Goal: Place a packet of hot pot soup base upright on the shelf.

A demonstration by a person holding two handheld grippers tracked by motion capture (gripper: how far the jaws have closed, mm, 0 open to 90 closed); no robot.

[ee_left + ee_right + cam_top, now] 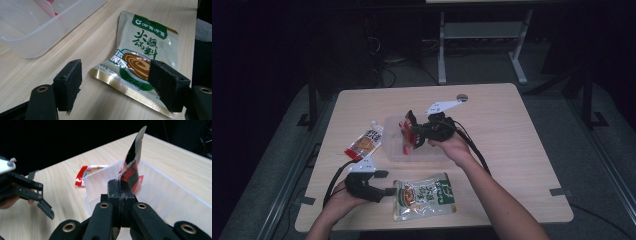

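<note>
**Red packet going into the bin**

Your left tongs [388, 191] stand wide at the green sauce pouch [426, 196], seven o'clock on the counter [512, 150]. Your right tongs [121, 185] pinch the red packet [131, 167] over the clear bin [393, 150], centre; release next.

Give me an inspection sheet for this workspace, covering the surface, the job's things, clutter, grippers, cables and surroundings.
Surface: light wooden table, round hole near the far edge.
Job's things: clear plastic bin mid-table; red-and-black sachet held above it; green sauce packet flat near the front edge; red-and-orange packet lying left of the bin.
Clutter: nothing seen.
Grippers: right gripper shut on the red-and-black sachet; left gripper open, jaws either side of the green sauce packet's near corner, not pressing.
Cables: one black cable trails from each gripper.
Surroundings: dark room, grey floor, white stand legs behind the table.
</note>
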